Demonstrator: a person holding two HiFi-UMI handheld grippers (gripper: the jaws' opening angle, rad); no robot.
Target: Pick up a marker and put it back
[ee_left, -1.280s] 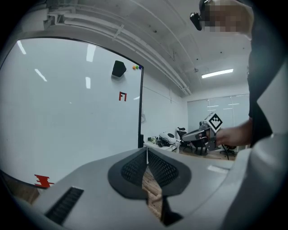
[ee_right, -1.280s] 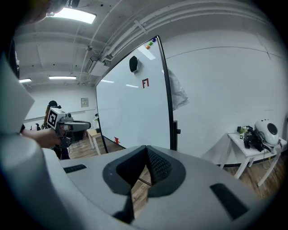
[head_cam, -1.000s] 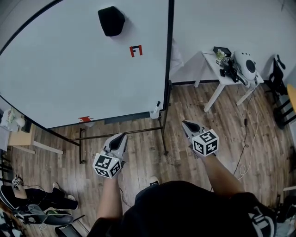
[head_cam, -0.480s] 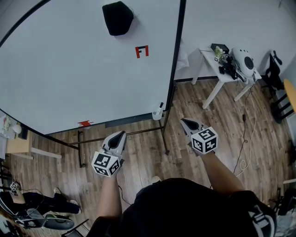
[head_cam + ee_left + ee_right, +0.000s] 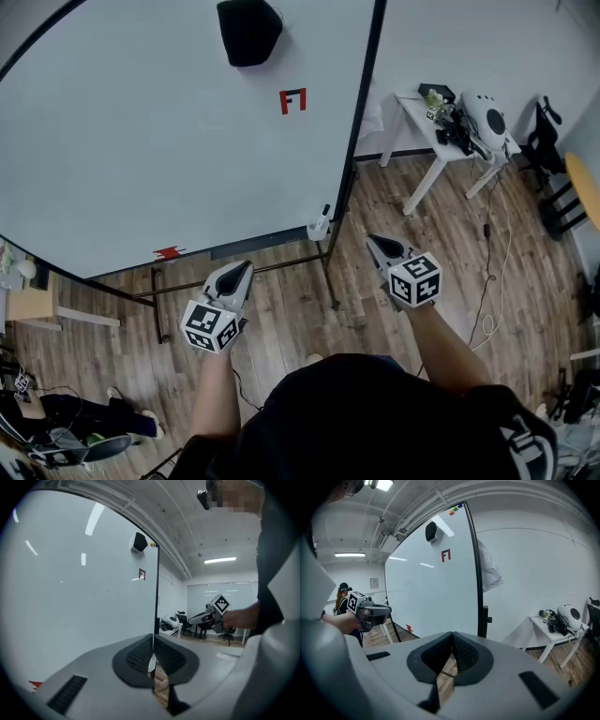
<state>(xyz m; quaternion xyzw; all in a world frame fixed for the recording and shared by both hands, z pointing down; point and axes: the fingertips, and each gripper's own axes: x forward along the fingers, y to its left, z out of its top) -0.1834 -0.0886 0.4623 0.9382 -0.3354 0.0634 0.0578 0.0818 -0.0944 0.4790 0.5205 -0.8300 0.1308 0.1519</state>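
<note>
**A:** How do the 2 grippers stand?

**B:** The left hand-held gripper has its jaws pressed together at the tips, with nothing between them. The right hand-held gripper is the same: jaws closed and nothing gripped. Both are held out over the wooden floor, well apart from each other.

**A:** And the marker?

**B:** The marker stands in a small white cup at the lower right corner of the whiteboard. It is ahead of both grippers, nearer the right one, and neither touches it.

**A:** What else is around?

**B:** A black eraser sits near the top of the board, with 1 red mark below it. Off to the right, a white bench stands against the wall and carries a rounded white thing and some dark items.
</note>
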